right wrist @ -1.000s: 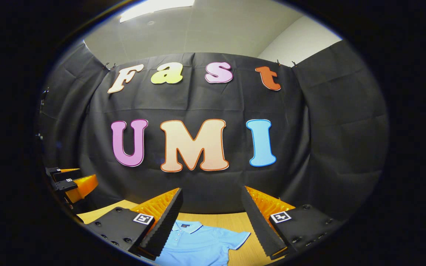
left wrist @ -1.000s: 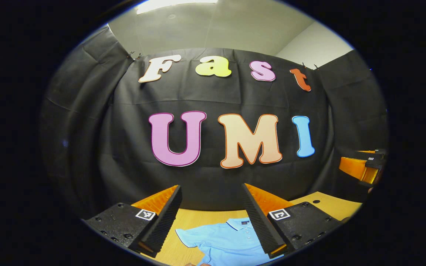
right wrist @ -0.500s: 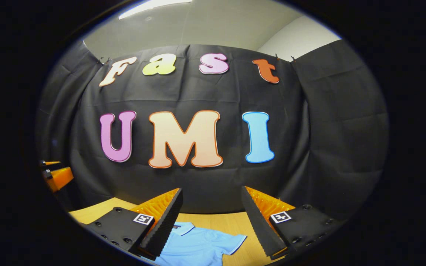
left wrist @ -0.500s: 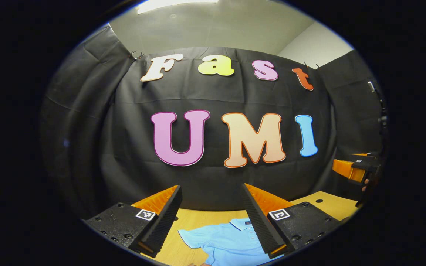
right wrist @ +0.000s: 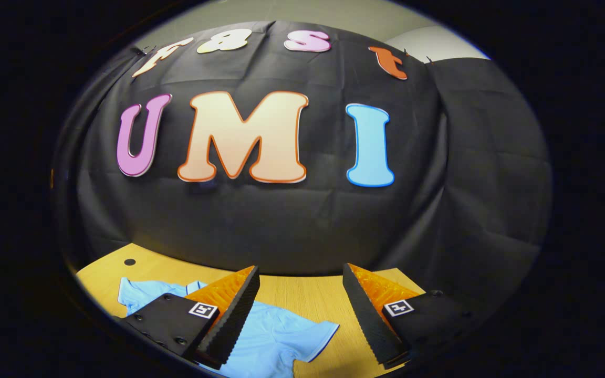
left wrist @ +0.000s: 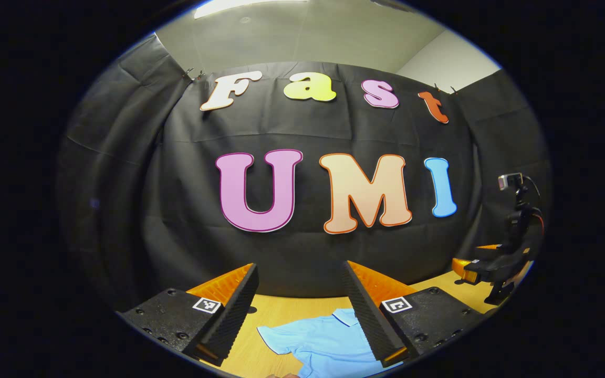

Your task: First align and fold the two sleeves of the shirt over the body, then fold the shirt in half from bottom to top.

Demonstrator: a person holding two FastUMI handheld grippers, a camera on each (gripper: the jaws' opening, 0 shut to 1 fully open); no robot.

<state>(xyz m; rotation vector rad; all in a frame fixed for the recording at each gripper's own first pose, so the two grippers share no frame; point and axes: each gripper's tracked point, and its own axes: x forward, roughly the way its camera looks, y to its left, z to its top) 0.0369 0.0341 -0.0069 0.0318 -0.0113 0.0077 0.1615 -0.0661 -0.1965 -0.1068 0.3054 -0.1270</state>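
Lying unfolded on the table (right wrist: pixel 313 304), shirt (right wrist: pixel 271 341) beneath spread right tongs (right wrist: pixel 300 315).

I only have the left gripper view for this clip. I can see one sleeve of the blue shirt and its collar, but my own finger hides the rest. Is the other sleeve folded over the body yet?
Observer: No. In the right gripper view the other sleeve of the shirt lies spread flat on the table, out to the side of the body.
Operator: And the right gripper, at the edge of my view: open or shut?
Observer: Open. The right gripper has its fingers wide apart and nothing held between them.
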